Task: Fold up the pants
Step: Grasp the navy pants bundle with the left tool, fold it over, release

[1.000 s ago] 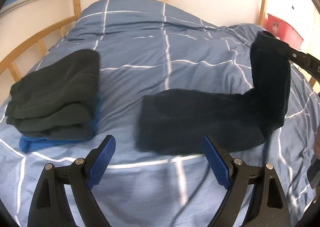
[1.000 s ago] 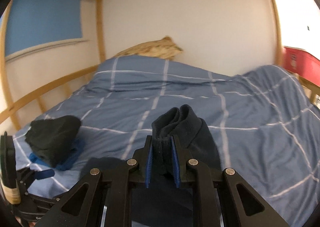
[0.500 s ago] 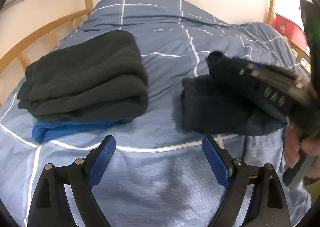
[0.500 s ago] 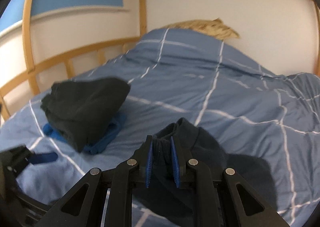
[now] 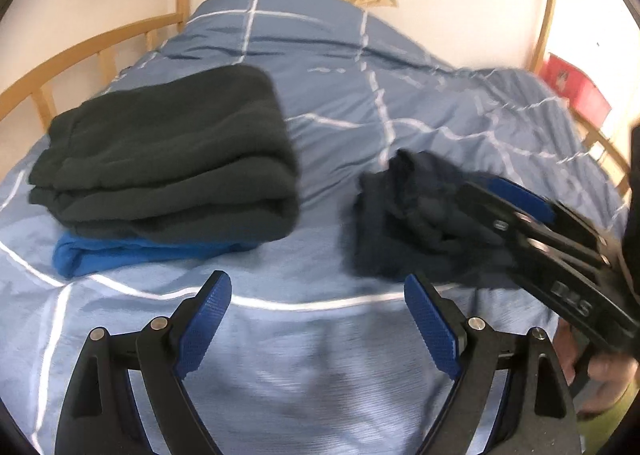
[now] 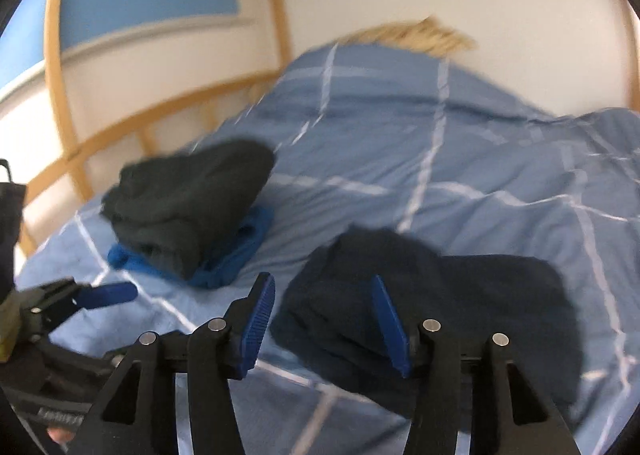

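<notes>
Right wrist view shows your right gripper (image 6: 324, 325) spread wide and empty, the folded navy pants (image 6: 460, 303) lying just beyond its jaws on the duvet (image 6: 460, 143). Your left gripper (image 5: 318, 325) gapes empty too, pants ahead of its right jaw. Soft, limp fleece: pinch the thick folded edge.

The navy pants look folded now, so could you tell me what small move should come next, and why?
Probably draw the right gripper back from the navy pants. Its fingers are open, the pants lie folded on the duvet, and the open left gripper holds nothing, beside the dark green stack.
</notes>
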`<act>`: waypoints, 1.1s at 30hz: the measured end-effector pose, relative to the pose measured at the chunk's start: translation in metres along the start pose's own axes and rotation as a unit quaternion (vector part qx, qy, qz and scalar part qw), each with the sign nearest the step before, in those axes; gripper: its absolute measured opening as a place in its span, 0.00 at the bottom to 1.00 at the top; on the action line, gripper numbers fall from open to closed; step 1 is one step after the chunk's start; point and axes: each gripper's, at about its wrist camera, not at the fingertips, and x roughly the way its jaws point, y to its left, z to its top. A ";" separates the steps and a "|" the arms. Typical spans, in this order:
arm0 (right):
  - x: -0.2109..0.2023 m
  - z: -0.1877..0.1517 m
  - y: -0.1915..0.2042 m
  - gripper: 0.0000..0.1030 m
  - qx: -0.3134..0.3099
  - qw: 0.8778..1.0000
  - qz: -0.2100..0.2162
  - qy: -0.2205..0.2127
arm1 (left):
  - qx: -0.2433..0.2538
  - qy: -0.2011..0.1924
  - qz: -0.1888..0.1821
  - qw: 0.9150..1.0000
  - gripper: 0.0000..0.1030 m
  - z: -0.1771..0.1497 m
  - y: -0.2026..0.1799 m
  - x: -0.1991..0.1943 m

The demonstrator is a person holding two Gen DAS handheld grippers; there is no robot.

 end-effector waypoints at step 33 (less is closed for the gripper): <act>-0.042 -0.094 -0.128 0.74 0.186 0.960 -0.196 0.075 | -0.117 -0.011 -0.081 0.990 0.22 0.031 -0.057 0.086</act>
